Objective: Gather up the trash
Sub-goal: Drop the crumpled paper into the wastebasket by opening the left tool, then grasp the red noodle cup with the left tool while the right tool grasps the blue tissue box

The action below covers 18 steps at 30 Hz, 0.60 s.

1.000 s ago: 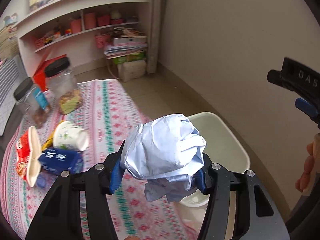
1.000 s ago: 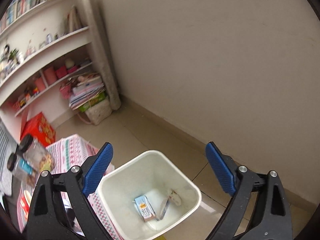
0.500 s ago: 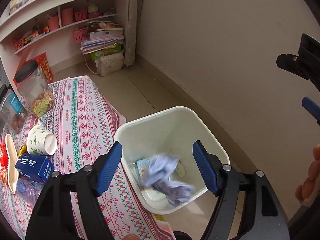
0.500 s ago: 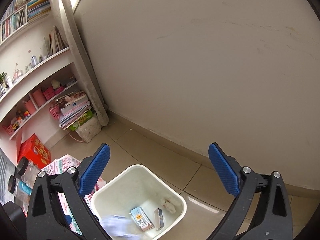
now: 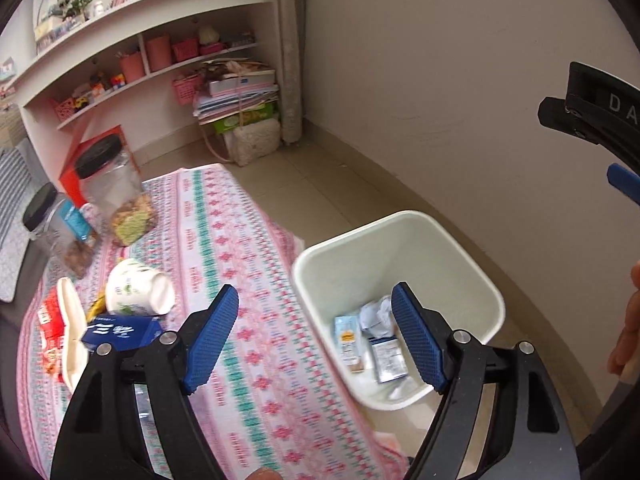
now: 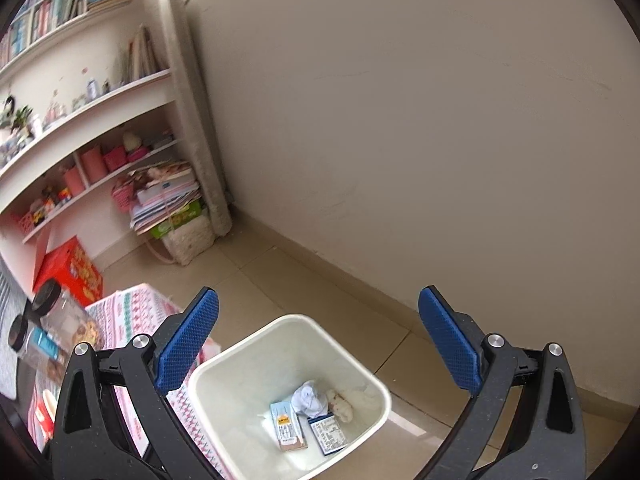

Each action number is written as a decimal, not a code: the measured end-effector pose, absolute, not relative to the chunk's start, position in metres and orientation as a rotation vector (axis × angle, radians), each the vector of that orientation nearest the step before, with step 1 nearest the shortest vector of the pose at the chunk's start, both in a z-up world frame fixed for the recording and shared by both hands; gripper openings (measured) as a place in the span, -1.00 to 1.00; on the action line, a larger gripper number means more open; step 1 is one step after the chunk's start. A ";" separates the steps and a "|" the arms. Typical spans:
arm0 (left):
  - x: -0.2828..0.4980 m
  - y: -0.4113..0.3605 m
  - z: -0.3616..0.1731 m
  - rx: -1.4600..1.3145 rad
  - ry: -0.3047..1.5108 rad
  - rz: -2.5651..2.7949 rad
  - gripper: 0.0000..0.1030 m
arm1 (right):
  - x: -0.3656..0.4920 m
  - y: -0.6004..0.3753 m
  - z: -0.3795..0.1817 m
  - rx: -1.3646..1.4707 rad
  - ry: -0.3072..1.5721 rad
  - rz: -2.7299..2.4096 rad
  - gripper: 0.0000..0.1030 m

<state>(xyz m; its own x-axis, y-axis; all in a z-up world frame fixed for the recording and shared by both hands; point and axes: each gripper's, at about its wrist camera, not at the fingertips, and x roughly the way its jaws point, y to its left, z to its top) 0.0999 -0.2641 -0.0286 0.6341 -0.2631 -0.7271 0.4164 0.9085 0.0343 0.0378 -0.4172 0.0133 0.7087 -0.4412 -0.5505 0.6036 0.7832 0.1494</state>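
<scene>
While both tools hung above the corner of the room, the scene read as follows, largest thing first.

Worktop [image 5: 224, 240]: it was covered with a pink and green patterned cloth and stood just beside the bin, with litter gathered toward its left side.

Bin [image 6: 240, 364]: a white plastic bin stood on the tiled floor between the worktop and the wall. It already held a small carton [image 6: 287, 426], a printed packet [image 6: 329, 434], a crumpled paper ball [image 6: 308, 398] and a pale scrap near the far corner.

Left gripper [image 5: 316, 336]: its blue pads stood wide apart and it held nothing, hanging over the worktop edge and the bin.

Right gripper [image 6: 318, 342]: its jaws were likewise spread wide and empty, hanging above the bin.

Jars [image 5: 112, 196]: two black-lidded jars of snacks stood upright at the far left; they did not look like trash.

Left to collect: a tipped paper cup [image 5: 138, 288], a blue box [image 5: 124, 330] just below it, and a red snack packet [image 5: 50, 332] with a white lid-like piece across it.

Progress: judged partway done, with four pieces binned and at least three still on the worktop.
</scene>
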 end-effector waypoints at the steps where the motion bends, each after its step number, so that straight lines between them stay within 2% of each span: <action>1: 0.101 -0.257 -0.029 0.214 0.794 -0.374 0.55 | 0.041 -0.413 0.013 0.323 0.525 -0.583 0.86; 10: 0.116 -0.201 -0.035 0.242 0.789 -0.266 0.66 | 0.077 -0.347 0.002 0.177 0.596 -0.472 0.86; 18: 0.142 -0.135 -0.041 0.167 0.864 -0.161 0.68 | 0.103 -0.292 -0.007 0.103 0.633 -0.375 0.86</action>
<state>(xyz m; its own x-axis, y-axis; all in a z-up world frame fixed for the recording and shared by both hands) 0.1420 -0.1351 -0.0407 0.6387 -0.0732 -0.7660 0.2082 0.9748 0.0805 0.1034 -0.2916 -0.0071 0.7415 -0.3102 -0.5949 0.3726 0.9278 -0.0195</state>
